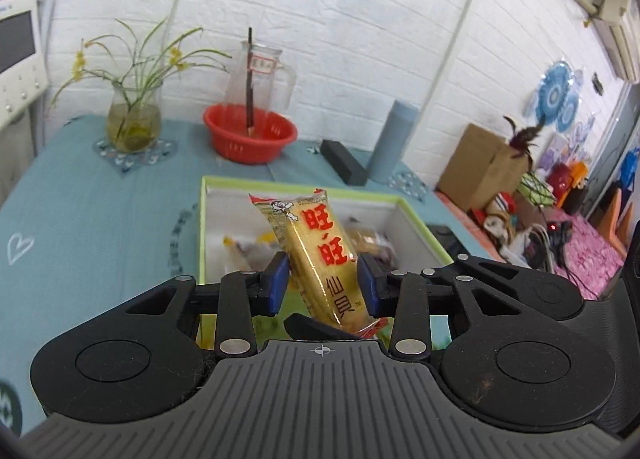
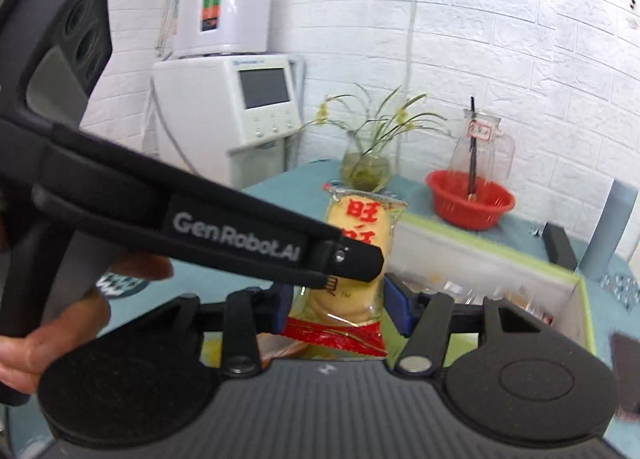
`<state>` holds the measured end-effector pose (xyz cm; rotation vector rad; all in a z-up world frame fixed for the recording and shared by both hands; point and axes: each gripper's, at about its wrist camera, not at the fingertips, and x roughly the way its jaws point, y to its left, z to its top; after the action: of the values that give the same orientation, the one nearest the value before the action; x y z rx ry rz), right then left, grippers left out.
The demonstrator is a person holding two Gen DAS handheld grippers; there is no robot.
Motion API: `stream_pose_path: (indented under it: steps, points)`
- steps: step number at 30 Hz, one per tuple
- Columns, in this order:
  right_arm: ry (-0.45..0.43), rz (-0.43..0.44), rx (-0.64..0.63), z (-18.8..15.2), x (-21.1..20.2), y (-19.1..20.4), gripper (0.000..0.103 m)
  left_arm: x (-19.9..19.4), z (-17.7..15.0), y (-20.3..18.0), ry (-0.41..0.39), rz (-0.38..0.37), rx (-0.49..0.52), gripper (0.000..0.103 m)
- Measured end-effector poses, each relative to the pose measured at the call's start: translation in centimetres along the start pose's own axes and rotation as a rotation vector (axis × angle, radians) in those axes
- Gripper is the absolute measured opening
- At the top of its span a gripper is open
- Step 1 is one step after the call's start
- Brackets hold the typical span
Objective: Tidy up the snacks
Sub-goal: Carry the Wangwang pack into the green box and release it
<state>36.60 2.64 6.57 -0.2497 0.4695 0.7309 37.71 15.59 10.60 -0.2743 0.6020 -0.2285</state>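
Note:
A yellow rice-cracker packet [image 1: 324, 255] with red Chinese characters stands tilted between the blue pads of my left gripper [image 1: 323, 283], which is shut on it above the green-rimmed white box [image 1: 304, 184]. The box holds several other wrapped snacks [image 1: 368, 239]. In the right wrist view the same packet [image 2: 352, 259] sits between the blue pads of my right gripper [image 2: 336, 303], which closes on its lower part. The left gripper's body [image 2: 240, 235] crosses in front, held by a hand. The box [image 2: 492, 251] lies behind on the right.
On the teal tablecloth [image 1: 100, 199] stand a red basket [image 1: 250, 133], a glass pitcher [image 1: 260, 75], a plant vase [image 1: 134, 123], a blue cylinder [image 1: 392, 139] and a black block [image 1: 344, 161]. White machines [image 2: 228, 107] stand at the left, a cardboard box [image 1: 480, 167] at the right.

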Motion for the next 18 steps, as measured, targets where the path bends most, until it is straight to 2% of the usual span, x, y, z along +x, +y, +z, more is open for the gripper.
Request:
stream_pose_path:
  steps: [5,9,10,12,13,15,18]
  points:
    - [0.096,0.0,0.027,1.8,6.4,-4.1,0.061,7.4,2.9,2.1,0.053,0.047,-0.017,0.018]
    - [0.138,0.029,0.065,0.6,9.7,-5.9,0.065,11.6,2.5,4.4,0.1,0.041,-0.047,0.022]
    - [0.136,0.029,0.07,0.2,10.1,-6.0,0.067,11.9,2.1,4.8,0.096,0.033,-0.052,0.025]
    - [0.132,0.014,0.087,-0.4,10.2,-6.3,0.078,11.6,1.5,5.2,0.074,0.018,-0.056,0.042]
    - [0.129,0.014,0.101,-0.5,9.9,-6.4,0.08,11.2,1.4,5.2,0.06,0.019,-0.062,0.044]
    - [0.098,0.041,0.154,-0.3,8.3,-6.9,0.09,9.7,1.4,5.1,0.03,0.004,-0.082,0.056]
    - [0.003,0.035,0.181,0.2,3.6,-6.8,0.092,6.5,1.4,4.1,-0.016,-0.02,-0.09,0.06]
